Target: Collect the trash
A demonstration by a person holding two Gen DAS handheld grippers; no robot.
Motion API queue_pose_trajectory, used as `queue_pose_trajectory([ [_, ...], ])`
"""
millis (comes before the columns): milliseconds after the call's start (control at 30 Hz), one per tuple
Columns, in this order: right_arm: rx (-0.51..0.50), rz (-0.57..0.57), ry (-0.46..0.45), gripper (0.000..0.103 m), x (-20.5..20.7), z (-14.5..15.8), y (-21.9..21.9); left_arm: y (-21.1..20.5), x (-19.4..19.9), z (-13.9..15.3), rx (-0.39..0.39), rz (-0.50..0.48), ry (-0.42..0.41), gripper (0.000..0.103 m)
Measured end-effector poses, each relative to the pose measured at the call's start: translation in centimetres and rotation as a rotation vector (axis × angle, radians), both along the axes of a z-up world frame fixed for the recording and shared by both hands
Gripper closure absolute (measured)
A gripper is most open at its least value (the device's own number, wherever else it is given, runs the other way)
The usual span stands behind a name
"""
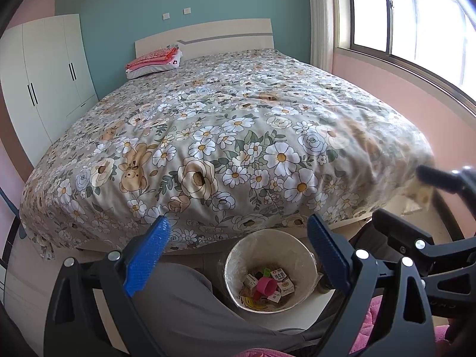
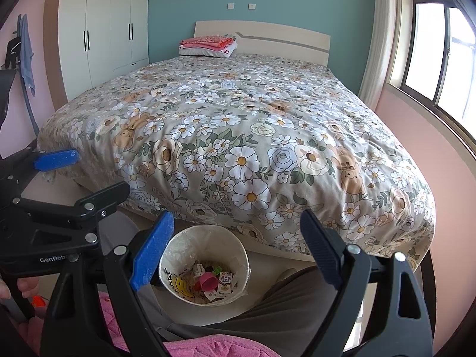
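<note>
A white waste bin [image 1: 238,255] stands on the floor at the foot of the bed, between the person's grey-trousered legs; it also shows in the right wrist view [image 2: 178,247]. Inside lie small milk cartons [image 1: 279,276], a pink cup [image 1: 264,287] and other scraps. My left gripper [image 1: 238,255] is open and empty, held above the bin. My right gripper [image 2: 238,250] is open and empty too, above the bin. Each gripper shows at the edge of the other's view: the right one [image 1: 416,205] and the left one [image 2: 92,175].
A large bed with a floral cover [image 1: 223,125] fills the middle. A folded pink stack and pillow [image 1: 154,62] lie at its head. A white wardrobe [image 1: 44,83] stands left. A window [image 1: 416,15] is on the right. A pink garment [image 2: 208,345] is near my lap.
</note>
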State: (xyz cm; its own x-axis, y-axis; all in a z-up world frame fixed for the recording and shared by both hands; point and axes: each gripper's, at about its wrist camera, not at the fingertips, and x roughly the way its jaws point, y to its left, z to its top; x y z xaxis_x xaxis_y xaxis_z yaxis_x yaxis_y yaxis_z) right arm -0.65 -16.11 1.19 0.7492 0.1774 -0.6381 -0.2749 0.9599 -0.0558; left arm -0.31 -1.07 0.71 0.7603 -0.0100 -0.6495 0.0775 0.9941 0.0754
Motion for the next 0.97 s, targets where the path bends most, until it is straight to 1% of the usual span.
queue_pose_trajectory([
  [567,0.005,0.004,0.018,0.017,0.03,-0.58,-0.14,0.14,0.44,-0.34,-0.006,-0.004,0.027,0.008],
  [800,0.006,0.005,0.022,0.017,0.13,-0.60,-0.13,-0.11,0.47,-0.25,0.018,0.007,0.023,0.008],
  [967,0.005,0.005,0.023,0.017,0.10,-0.62,-0.12,-0.14,0.48,-0.26,0.019,0.007,0.024,0.008],
])
